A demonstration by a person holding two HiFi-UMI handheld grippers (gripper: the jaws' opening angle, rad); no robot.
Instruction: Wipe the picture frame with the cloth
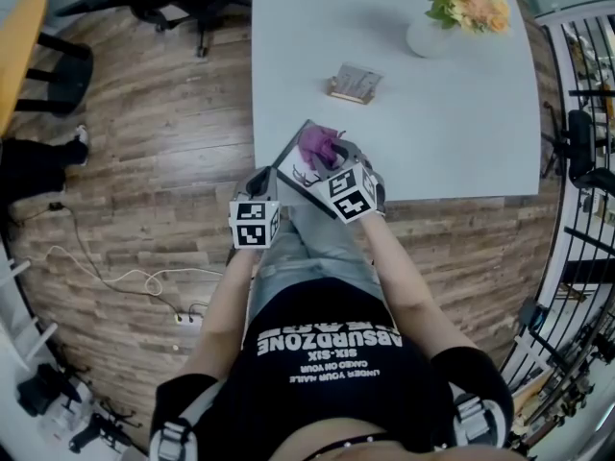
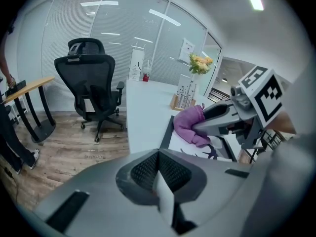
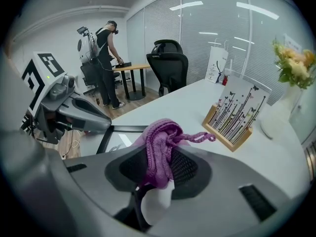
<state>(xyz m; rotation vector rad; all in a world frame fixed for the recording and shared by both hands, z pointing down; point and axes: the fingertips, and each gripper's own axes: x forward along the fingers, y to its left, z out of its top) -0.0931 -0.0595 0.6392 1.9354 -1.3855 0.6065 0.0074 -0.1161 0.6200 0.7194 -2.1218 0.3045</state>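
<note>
Presently mid-wipe, frame centre: left claw (image 1: 263, 178) pinches the picture frame (image 2: 190, 149); right claw (image 1: 332, 159) pinches the cloth (image 1: 318, 145) against it. Next, probably sweep across.

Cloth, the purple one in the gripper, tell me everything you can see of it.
The cloth is a small purple knit piece, ribbed and soft-looking, bunched into a wad. A thin yarn loop sticks out of one side. The right gripper is shut on it, and most of the wad bulges out past the jaws. It sits over the white face of the frame, at the near edge of the table, and seems to press on it. Nothing else touches it.
</note>
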